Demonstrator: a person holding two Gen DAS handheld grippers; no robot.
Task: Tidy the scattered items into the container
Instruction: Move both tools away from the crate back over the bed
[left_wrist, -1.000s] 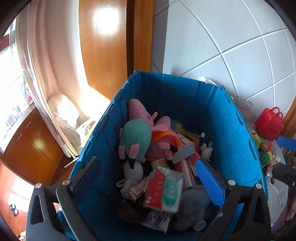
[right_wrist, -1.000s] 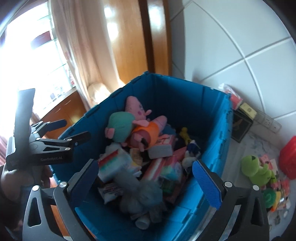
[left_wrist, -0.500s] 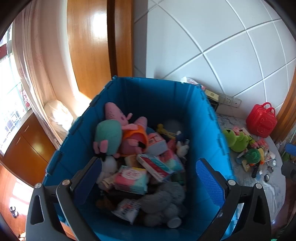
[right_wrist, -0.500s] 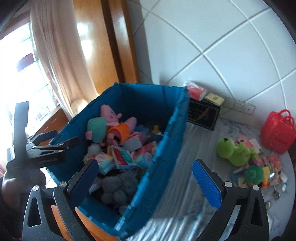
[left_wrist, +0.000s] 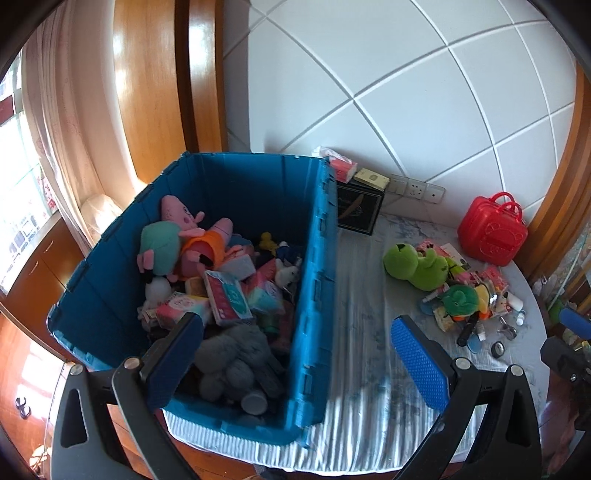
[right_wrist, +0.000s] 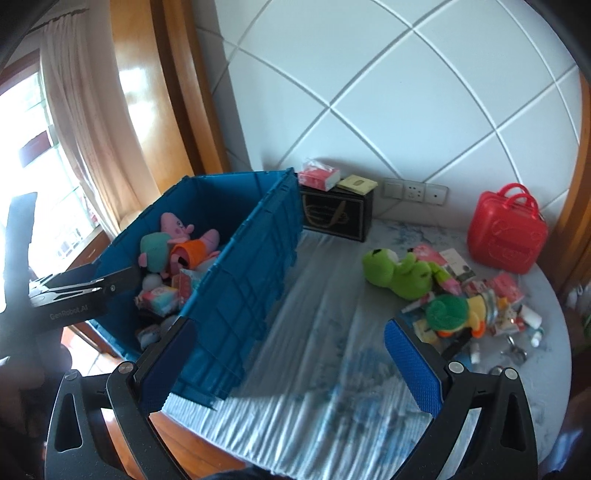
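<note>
Blue bin, loud toys

My finger pads (right_wrist: 413, 373) are dotted blue on black frames. The bin (left_wrist: 317, 280) is deep blue, the frog plush (right_wrist: 397, 271) lime green, the little case (right_wrist: 506, 236) bright red (glossy too). Cloth (right_wrist: 317, 354) under it all is pale with blue blotches; wall tiles (right_wrist: 369, 74) white.

Blue plastic container (left_wrist: 317, 280): open-topped, ribbed walls, upright at the left end of the surface; filled with pink plush figures (left_wrist: 184, 221), a grey plush (left_wrist: 236, 362), tissue packs (left_wrist: 227, 295) and small boxes.

Scattered items, right of the container and well apart from it: green frog plush (left_wrist: 417, 264) lying on its side; green-and-yellow plush (right_wrist: 452, 310); pink packets (right_wrist: 508, 286) and small bottles heaped together.
</note>
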